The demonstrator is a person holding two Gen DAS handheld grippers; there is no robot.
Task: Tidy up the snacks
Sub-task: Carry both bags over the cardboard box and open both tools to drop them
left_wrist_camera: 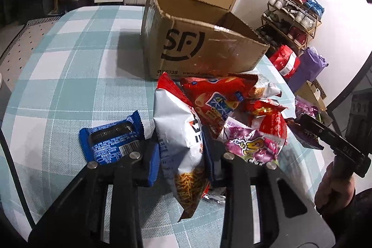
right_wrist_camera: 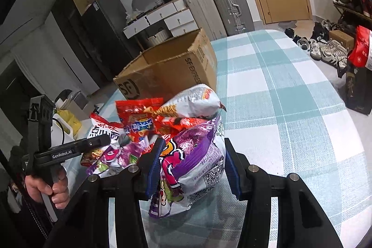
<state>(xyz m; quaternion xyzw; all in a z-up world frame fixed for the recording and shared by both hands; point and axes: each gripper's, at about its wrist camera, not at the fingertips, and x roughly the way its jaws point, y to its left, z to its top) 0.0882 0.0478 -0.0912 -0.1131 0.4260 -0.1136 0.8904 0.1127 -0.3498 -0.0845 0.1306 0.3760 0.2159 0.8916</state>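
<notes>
Item one, nearest: our left tongs (left_wrist_camera: 183, 157) are clenched on the silver-and-red snack bag (left_wrist_camera: 179, 131), pads pressing its middle so the foil creases between them. We judge it light, puffed with air, slick, and its contents brittle; a hold near the crimped seam would slip less and crush less than one across the belly.

Item two: our right tongs (right_wrist_camera: 193, 166) grasp the purple snack bag (right_wrist_camera: 197, 155), which stands between the blue pads, its lower edge near the checked surface (right_wrist_camera: 290, 108). Same handling: soft, crackly, easy to dent.

Item three, beside the left tongs: a blue wrapper (left_wrist_camera: 111, 141) lying flat on the surface, small and stiffish; we would take it by a long edge.

Item four, just beyond: a loose heap of red and purple packets (left_wrist_camera: 232, 108), overlapping one another, all light and slippery, likely to slide when a neighbour is lifted.

Item five, behind the heap: the open cardboard box (left_wrist_camera: 197, 38), upright, flaps up, which we take to be the likely destination. Its inside is not visible from either view.
</notes>
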